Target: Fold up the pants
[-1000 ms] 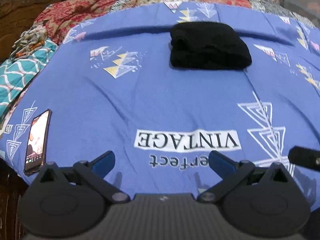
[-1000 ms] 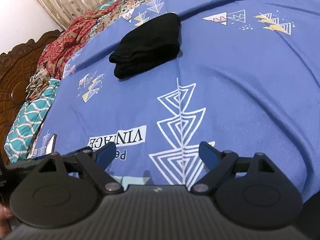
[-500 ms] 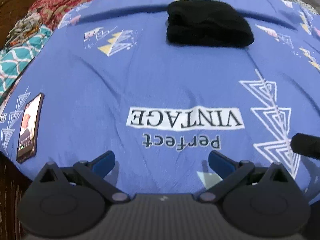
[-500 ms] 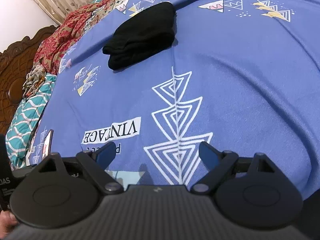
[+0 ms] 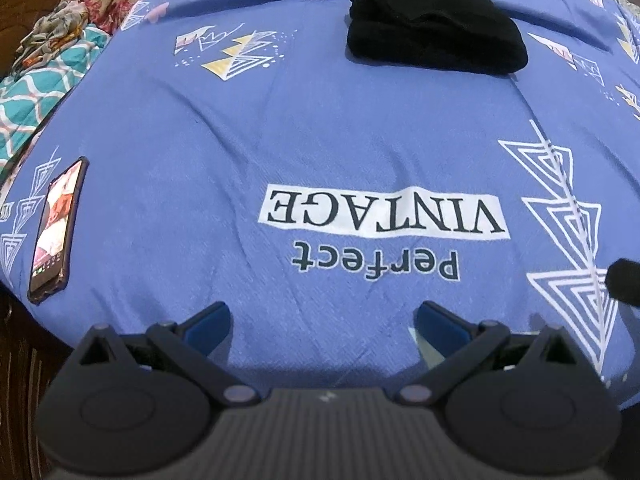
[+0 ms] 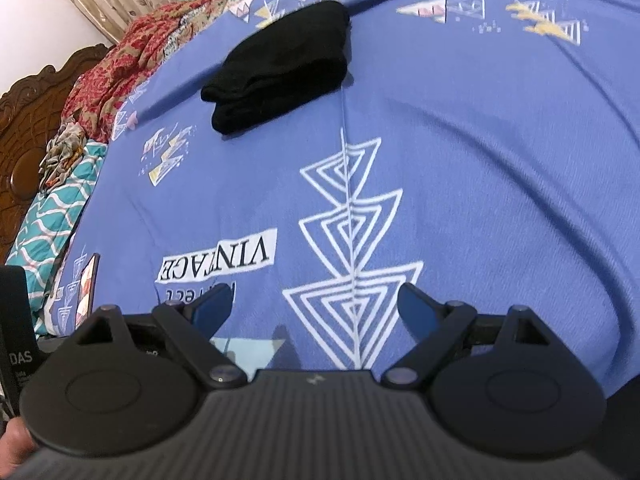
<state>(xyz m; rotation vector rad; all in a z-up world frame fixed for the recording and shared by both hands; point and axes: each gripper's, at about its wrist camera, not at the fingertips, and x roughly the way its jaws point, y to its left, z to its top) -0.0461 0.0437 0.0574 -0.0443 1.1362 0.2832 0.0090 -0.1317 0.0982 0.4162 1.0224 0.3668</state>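
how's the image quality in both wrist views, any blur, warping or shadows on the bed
Left wrist view: fisheye bulges the blue bedsheet into a dome; the VINTAGE print is sharp, the folded black pants slightly soft. Right wrist view: same bulge, mild motion blur on the pants, lettering smeared, small jaw shadows on the sheet. No glare in either.

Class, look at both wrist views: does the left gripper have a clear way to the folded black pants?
Probably yes. The left gripper is open and holds nothing, and only bare blue bedsheet lies between it and the black pants; the phone sits off to the side.
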